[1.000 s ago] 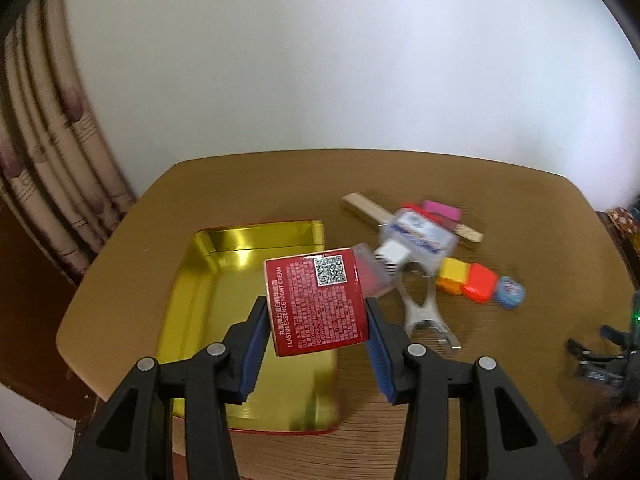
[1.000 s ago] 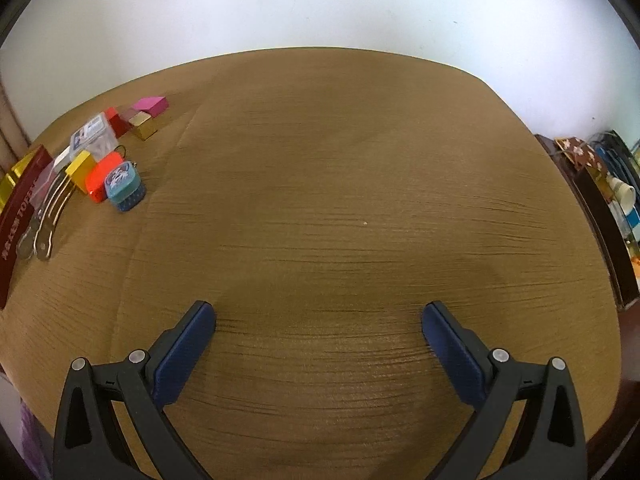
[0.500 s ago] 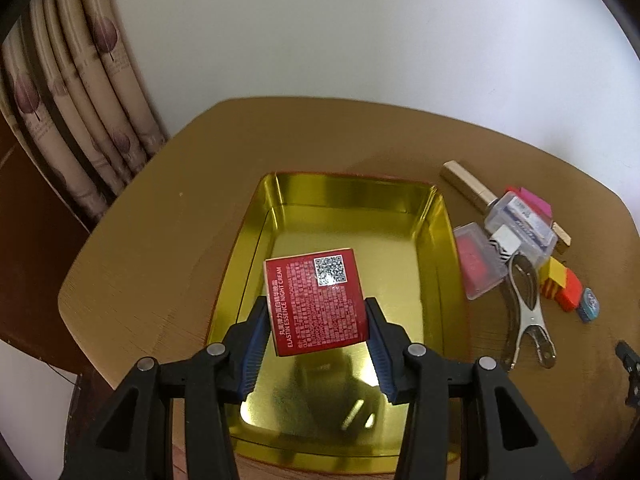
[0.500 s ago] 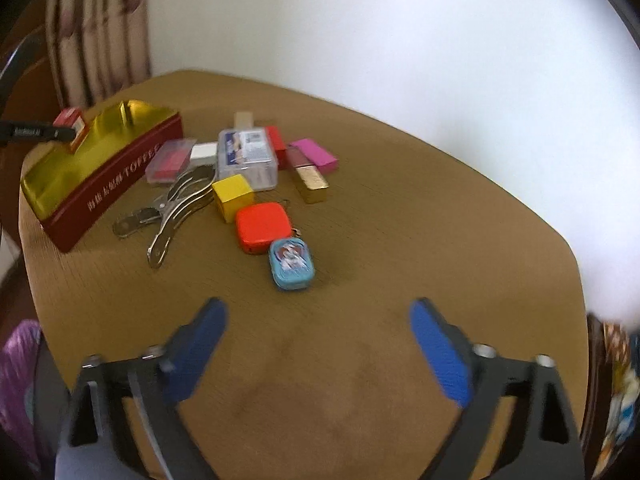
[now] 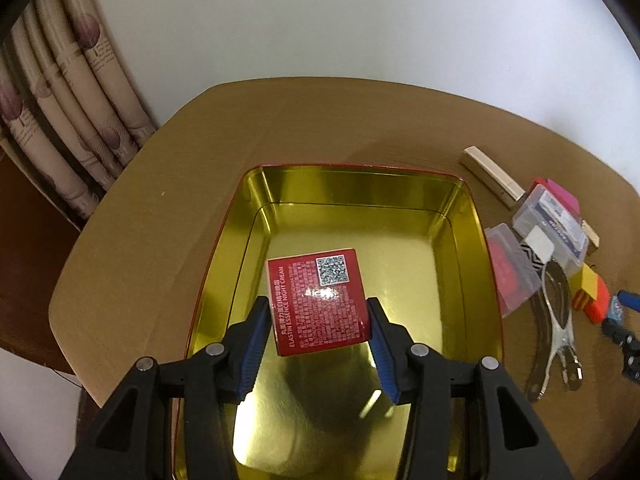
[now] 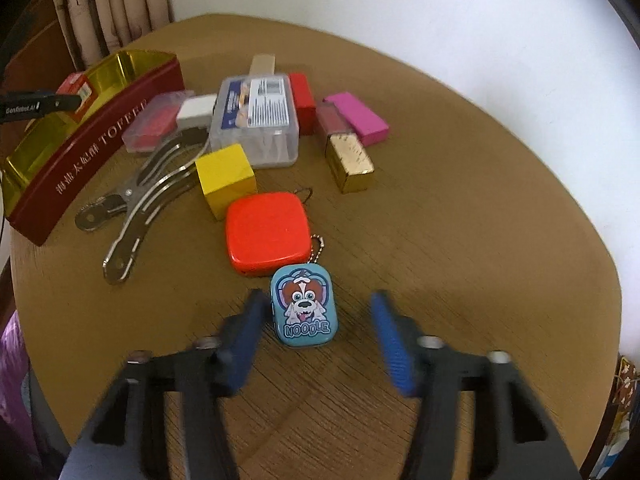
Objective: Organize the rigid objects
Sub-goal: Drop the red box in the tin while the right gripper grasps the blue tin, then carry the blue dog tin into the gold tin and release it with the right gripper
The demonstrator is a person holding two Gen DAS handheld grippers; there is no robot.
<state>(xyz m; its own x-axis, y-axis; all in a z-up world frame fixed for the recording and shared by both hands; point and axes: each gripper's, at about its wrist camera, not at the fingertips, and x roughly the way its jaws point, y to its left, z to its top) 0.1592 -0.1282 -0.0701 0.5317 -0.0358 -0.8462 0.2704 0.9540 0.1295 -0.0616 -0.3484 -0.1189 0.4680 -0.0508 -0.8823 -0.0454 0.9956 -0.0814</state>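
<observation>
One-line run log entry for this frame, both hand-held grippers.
left hand-held gripper: holds red box over gold tin, opening | right hand-held gripper: closing around blue Noodle tin, not yet gripped

Right tool (image 6: 316, 334) closing (unclamped) around blue tin (image 6: 303, 307).

Bright indoor light, tin (image 5: 466, 216) glare, fisheye vignette, blurred fingers (image 6: 244, 336)
</observation>
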